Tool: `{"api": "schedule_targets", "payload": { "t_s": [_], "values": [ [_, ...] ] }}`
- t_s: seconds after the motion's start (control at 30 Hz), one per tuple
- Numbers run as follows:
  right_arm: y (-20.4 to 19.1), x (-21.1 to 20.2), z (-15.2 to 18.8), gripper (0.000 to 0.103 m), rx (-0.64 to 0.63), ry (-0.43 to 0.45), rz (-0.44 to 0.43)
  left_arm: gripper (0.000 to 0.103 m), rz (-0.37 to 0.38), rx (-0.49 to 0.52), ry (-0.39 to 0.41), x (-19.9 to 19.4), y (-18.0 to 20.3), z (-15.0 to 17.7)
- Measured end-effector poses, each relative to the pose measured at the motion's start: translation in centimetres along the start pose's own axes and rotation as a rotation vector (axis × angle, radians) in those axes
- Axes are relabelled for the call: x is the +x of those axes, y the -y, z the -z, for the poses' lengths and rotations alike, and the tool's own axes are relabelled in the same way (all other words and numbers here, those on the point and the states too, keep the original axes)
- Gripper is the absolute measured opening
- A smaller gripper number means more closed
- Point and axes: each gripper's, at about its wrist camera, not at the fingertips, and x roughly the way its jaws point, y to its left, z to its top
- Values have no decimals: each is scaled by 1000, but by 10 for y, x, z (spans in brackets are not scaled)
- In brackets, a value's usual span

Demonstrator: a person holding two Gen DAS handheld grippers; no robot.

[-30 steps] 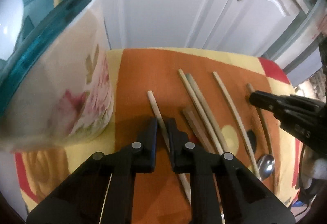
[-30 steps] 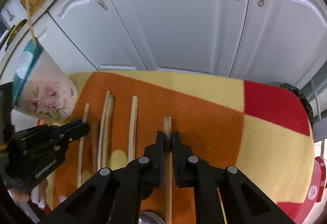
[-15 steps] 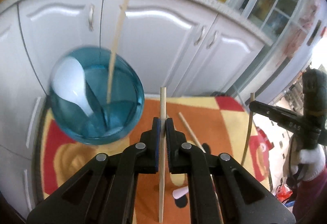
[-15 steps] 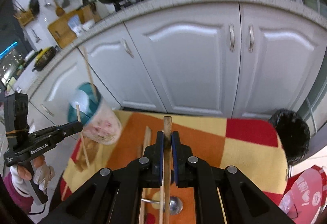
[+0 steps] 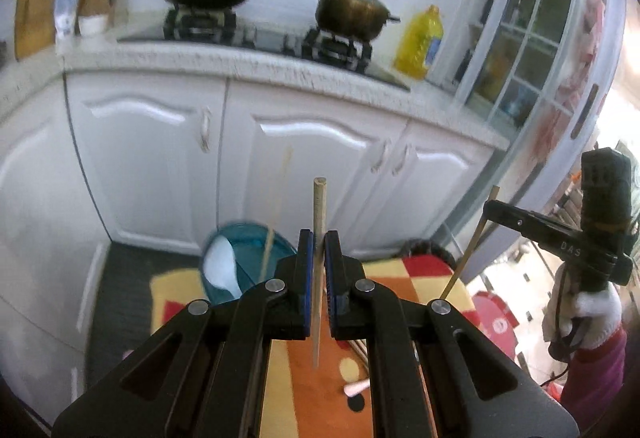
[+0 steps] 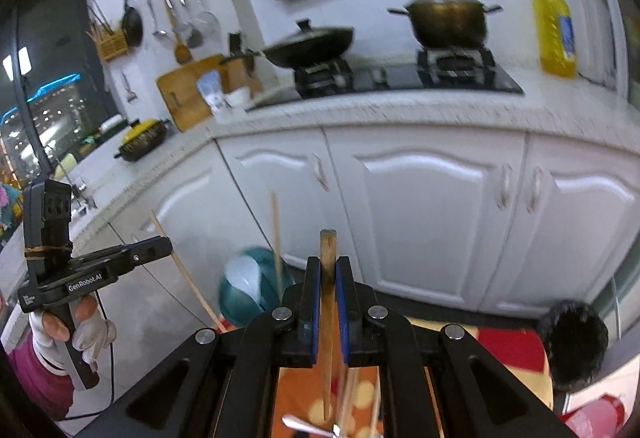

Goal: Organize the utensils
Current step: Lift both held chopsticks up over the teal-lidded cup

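Observation:
My left gripper is shut on a pale wooden chopstick, held upright high above the table. My right gripper is shut on a darker wooden chopstick, also raised. Each gripper shows in the other's view, the right one and the left one, each with its chopstick hanging down. A teal-rimmed floral cup stands at the far left of the cloth, with a white spoon and a chopstick in it; it also shows in the right wrist view.
More chopsticks and a metal spoon lie on the orange and yellow cloth. A white spoon handle lies there too. White cabinets stand behind, with a stove and pots on the counter. A black bin stands at right.
Both grippers closed on a chopstick lying on the cloth and lifted it high, tilting the views up from the table towards the counter. The cup now looks small and far below.

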Motion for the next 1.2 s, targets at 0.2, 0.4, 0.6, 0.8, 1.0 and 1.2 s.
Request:
{"api": "schedule_targets", "payload": {
  "t_s": [0.2, 0.4, 0.6, 0.8, 1.0, 1.2],
  "values": [
    [-35, 21, -41, 7, -35, 50, -52, 4, -78, 5, 79, -9, -13, -30],
    [-46, 54, -70, 7, -26, 76, -61, 4, -141, 5, 120, -3, -31, -46],
    [-47, 97, -76, 7, 4, 74, -40, 4, -166, -10, 100, 15, -47, -47],
    [-42, 128, -64, 7, 22, 60, -41, 4, -209, -6, 59, 36, -55, -25],
    [-36, 137, -60, 7, 29, 45, -50, 4, -219, -31, 5, 57, -64, -3],
    [-38, 147, -58, 7, 15, 30, -45, 4, -212, -57, -25, 66, -68, 9]
  ]
}}
